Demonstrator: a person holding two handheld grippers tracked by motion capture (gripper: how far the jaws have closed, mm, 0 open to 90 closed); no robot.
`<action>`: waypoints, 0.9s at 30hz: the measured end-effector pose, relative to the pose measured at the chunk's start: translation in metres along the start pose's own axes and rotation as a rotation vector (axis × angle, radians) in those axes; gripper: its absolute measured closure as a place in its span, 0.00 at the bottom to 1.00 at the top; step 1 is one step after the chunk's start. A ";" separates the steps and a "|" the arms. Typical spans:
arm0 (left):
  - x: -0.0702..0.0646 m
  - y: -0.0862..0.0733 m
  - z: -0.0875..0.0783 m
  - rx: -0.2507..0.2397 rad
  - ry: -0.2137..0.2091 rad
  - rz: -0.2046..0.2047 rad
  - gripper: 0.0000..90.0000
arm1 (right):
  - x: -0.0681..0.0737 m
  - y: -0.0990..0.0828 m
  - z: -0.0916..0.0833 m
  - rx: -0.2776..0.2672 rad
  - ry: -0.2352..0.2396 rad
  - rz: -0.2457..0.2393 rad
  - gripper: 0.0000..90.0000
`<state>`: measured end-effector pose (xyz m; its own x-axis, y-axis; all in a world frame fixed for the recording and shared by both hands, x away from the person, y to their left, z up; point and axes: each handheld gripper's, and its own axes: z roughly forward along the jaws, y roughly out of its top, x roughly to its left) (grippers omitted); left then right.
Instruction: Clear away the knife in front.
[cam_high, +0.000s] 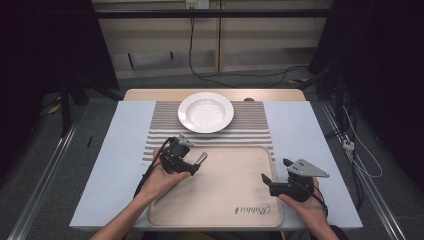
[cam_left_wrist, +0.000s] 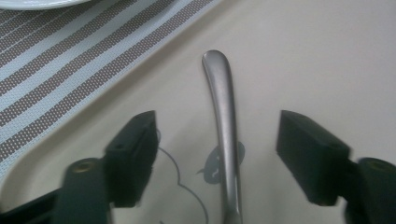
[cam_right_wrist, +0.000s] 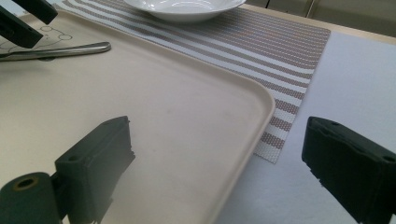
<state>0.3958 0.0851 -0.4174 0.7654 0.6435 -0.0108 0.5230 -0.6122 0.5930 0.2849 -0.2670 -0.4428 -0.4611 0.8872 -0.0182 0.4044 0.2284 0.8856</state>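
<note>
Metal utensil handle (cam_left_wrist: 223, 121) lies flat on the beige tray (cam_high: 225, 200), near the tray's far left corner, between the jaws of the left gripper (cam_high: 192, 162). Jaws stand wide, a clear gap on both sides of the handle; pads not pressing. The working end is hidden below the frame edge in the left gripper view, so spoon or fork cannot be told.

Right gripper (cam_high: 276, 176) hovers over the tray's right edge, jaws wide, nothing between them.

Handling, as a judgement: brushed steel, stiff, light, not fragile. Smooth and slim, lying flush on a slick tray, so it is likely to skate or roll if pinched off-centre. Best hold looks to be across the narrow waist of the handle, jaws square to its length, tips down to the tray surface. The rounded end is broader but tapers, a poorer seat for the pads.

White plate (cam_high: 205, 112) sits on the striped mat (cam_high: 250, 130) just beyond the tray; breakable, keep the steel from striking its rim.

Writing: script lettering on the tray's near edge, upside down from this side, reads roughly "Rabbit" (cam_high: 253, 209). Faint line drawing printed under the handle. No other labels legible.
</note>
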 end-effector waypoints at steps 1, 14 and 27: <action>-0.001 0.000 0.001 -0.002 -0.010 -0.005 0.29 | 0.000 0.000 0.000 0.001 0.000 0.003 0.10; -0.015 0.000 0.000 -0.122 -0.092 0.111 0.72 | 0.001 0.001 0.000 0.001 -0.009 -0.013 0.10; -0.007 -0.007 0.019 -0.009 -0.077 0.104 1.00 | 0.002 0.001 0.000 0.003 -0.014 -0.017 0.10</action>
<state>0.3943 0.0759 -0.4365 0.8421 0.5392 -0.0102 0.4361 -0.6698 0.6010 0.2845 -0.2652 -0.4423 -0.4571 0.8885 -0.0395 0.3992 0.2447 0.8836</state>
